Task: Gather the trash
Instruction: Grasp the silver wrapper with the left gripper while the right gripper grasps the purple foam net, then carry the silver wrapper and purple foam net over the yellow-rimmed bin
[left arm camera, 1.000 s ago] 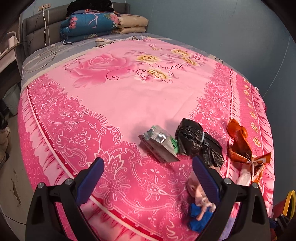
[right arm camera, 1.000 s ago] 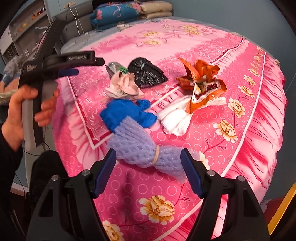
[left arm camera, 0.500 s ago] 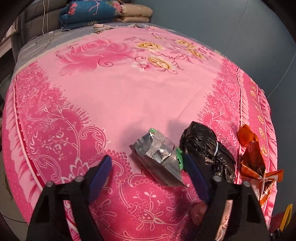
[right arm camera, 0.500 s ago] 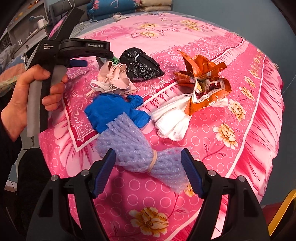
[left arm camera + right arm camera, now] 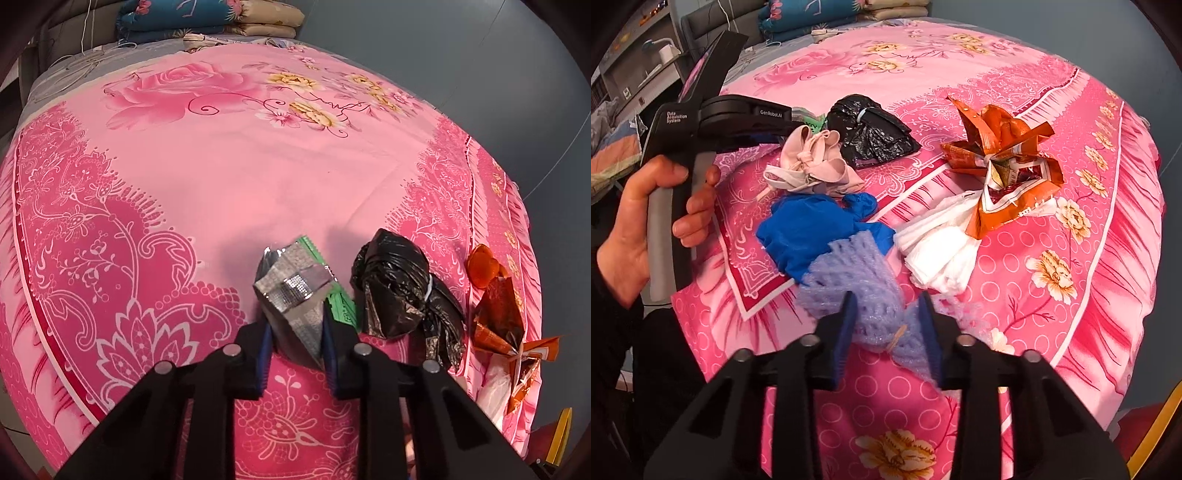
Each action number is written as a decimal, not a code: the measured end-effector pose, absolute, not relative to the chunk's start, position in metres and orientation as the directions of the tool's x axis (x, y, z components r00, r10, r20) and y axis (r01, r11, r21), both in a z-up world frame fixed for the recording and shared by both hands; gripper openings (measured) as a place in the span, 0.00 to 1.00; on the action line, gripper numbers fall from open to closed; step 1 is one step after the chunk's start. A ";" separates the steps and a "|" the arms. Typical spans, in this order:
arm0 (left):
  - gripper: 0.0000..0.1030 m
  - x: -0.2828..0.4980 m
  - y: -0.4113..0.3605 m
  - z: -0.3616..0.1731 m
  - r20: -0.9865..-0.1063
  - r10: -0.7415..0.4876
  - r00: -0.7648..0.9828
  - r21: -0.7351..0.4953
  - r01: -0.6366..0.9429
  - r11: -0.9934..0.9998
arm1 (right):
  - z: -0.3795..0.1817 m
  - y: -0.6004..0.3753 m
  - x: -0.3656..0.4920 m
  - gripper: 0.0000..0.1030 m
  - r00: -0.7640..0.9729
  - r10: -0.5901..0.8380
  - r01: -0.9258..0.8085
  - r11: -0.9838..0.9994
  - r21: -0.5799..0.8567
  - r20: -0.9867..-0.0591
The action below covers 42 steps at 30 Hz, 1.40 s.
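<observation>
On the pink bedspread (image 5: 229,177) lies a silver foil wrapper (image 5: 295,299) with a green edge. My left gripper (image 5: 297,339) is shut on its near end. A tied black plastic bag (image 5: 395,288) lies right of it and shows in the right wrist view (image 5: 871,125) too. My right gripper (image 5: 888,325) is shut on a purple foam net (image 5: 864,280) bound by a rubber band. The left gripper (image 5: 783,129) also shows in the right wrist view, held by a hand.
An orange wrapper (image 5: 1001,155), a white plastic bag (image 5: 938,247), a blue cloth (image 5: 809,229) and a pink cloth (image 5: 812,162) lie between the two grippers. Folded quilts (image 5: 207,18) are stacked at the head of the bed. The bed edge drops off at right (image 5: 1123,258).
Both grippers moved forward and closed: the left one onto the silver wrapper, the right one onto the purple foam net.
</observation>
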<state>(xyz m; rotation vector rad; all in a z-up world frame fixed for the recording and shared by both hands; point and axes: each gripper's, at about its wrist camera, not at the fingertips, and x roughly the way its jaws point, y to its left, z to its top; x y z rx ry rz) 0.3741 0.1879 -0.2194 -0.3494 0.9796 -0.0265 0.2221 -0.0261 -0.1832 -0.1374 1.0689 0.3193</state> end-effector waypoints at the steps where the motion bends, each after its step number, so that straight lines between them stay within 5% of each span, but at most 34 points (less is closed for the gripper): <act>1: 0.21 0.372 0.189 -0.219 -0.806 -0.184 0.563 -0.308 -0.134 0.942 | -0.183 -0.027 0.222 0.26 0.444 0.192 -0.320 0.946 0.045 -0.875; 14: 0.20 0.335 0.198 -0.189 -0.777 -0.177 0.604 -0.314 -0.127 0.941 | -0.157 -0.036 0.203 0.07 0.462 0.251 -0.308 0.945 0.112 -0.850; 42: 0.20 0.226 0.174 -0.111 -0.676 -0.171 0.716 -0.296 -0.051 0.954 | -0.084 -0.086 0.154 0.07 0.517 0.431 -0.289 0.901 0.323 -0.739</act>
